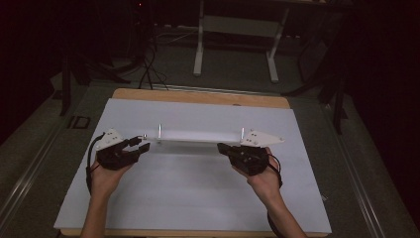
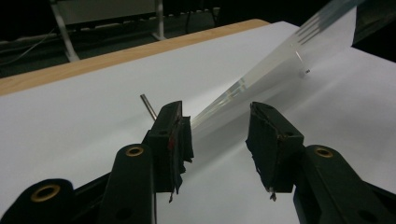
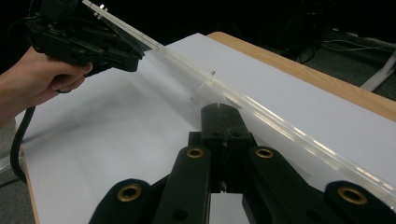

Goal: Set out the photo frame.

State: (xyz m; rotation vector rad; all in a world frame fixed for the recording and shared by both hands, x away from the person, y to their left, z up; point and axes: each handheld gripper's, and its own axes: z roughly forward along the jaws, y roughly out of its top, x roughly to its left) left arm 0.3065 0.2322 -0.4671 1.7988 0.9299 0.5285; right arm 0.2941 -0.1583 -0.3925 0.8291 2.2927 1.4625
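Grippers hold a clear acrylic strip (image 1: pixel 198 139) across the middle of the white bench (image 1: pixel 188 198): left gripper (image 1: pixel 140 145) half open around one end, right gripper (image 1: pixel 224 147) closed beside the other.

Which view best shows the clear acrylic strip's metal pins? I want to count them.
The high view: the whole strip with upright pins near each end. The left gripper view shows one pin by its left end; the right gripper view shows its edge, pins unclear.
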